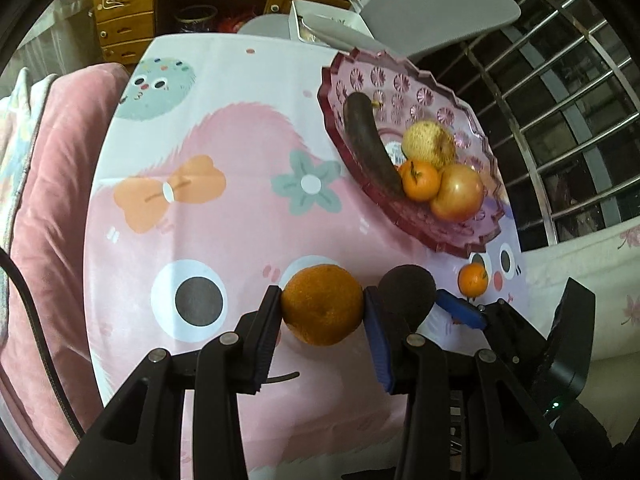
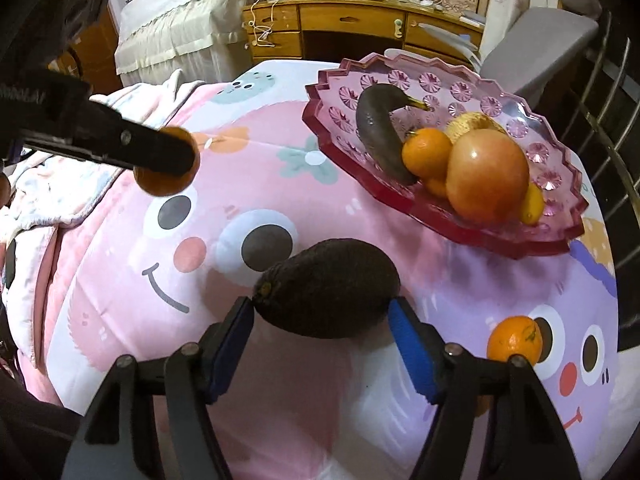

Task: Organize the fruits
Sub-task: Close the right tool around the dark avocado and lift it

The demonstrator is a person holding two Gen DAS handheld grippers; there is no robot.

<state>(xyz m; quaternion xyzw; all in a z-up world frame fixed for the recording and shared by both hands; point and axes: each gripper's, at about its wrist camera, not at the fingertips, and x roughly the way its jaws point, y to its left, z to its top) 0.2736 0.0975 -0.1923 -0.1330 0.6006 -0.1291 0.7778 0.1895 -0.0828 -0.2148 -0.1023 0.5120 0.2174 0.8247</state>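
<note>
My left gripper (image 1: 322, 306) is shut on a large orange (image 1: 322, 304), held just above the tablecloth. My right gripper (image 2: 324, 314) is shut on a dark avocado (image 2: 328, 288); the avocado also shows in the left wrist view (image 1: 408, 292). A pink glass fruit plate (image 1: 460, 236) lies at the far right with a blackened banana (image 1: 370, 144), a yellow pear (image 1: 428, 142), a mandarin (image 1: 420, 180) and an apple (image 1: 458, 192). The plate (image 2: 500, 246) also shows in the right wrist view. A small mandarin (image 2: 514, 340) lies on the cloth right of the right gripper.
The table wears a pink cartoon cloth (image 1: 240, 152). A pink cushion (image 1: 52, 184) lies along its left edge. A grey chair (image 1: 432, 8) and a wooden desk (image 2: 340, 24) stand behind. Metal window bars (image 1: 560, 100) are on the right.
</note>
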